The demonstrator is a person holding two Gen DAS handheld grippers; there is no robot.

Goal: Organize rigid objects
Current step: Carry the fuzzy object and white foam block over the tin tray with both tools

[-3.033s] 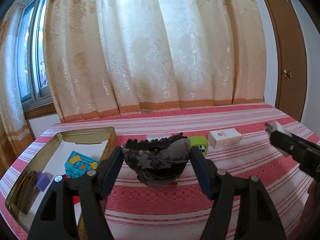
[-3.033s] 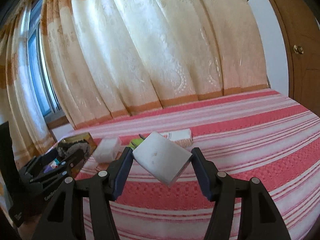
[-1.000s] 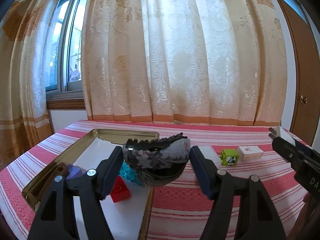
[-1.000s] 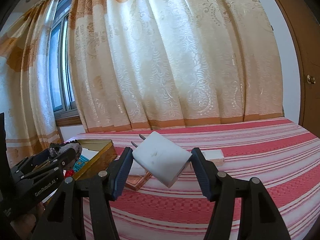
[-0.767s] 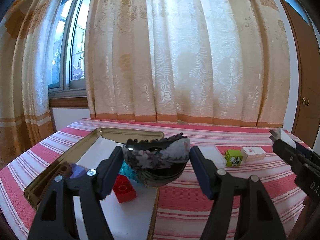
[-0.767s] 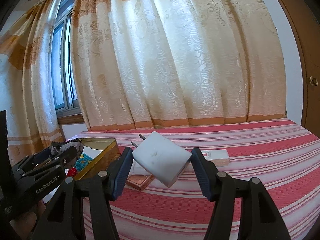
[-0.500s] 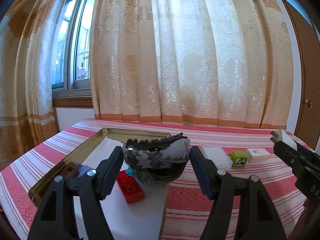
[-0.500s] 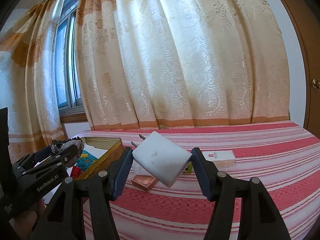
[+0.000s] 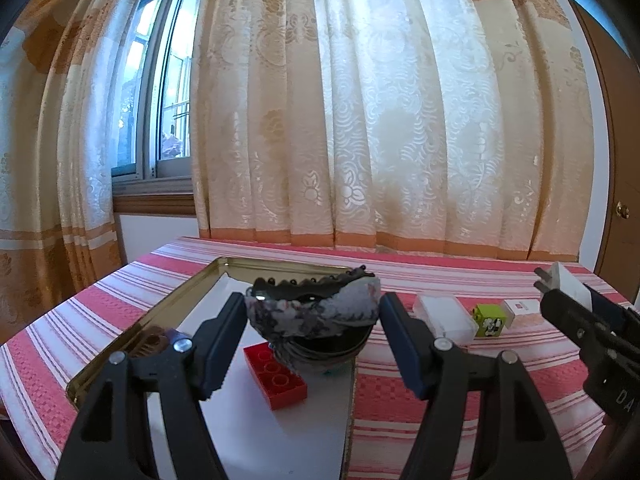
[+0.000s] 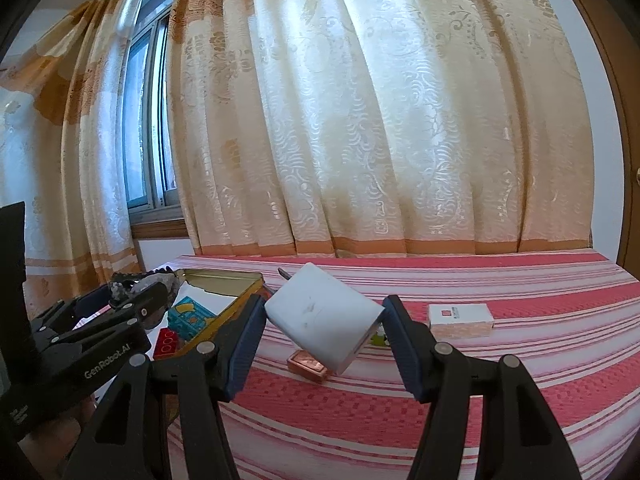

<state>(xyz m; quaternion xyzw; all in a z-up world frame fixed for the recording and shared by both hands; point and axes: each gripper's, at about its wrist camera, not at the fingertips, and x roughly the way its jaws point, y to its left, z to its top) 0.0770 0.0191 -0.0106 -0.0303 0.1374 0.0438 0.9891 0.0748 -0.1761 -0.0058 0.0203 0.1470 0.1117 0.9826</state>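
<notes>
Cream patterned curtains [image 9: 360, 120] hang behind the table [image 10: 520, 360] with its red-striped cloth. At nine o'clock on it lies a gold tin tray [image 9: 160, 320] holding a red brick [image 9: 276, 376] and a teal toy [image 10: 188, 314]. Toward three o'clock of the tray sit a clear box [image 9: 442, 316], a white carton [image 10: 460, 320], a green cube [image 9: 488, 320] and a copper block [image 10: 306, 365]. Raised over the tray, the left hand-held gripper [image 9: 312, 320] clamps a grey hair clip [image 9: 316, 312]. Above the table, the right hand-held gripper [image 10: 324, 320] clamps a tilted white charger [image 10: 320, 316].
</notes>
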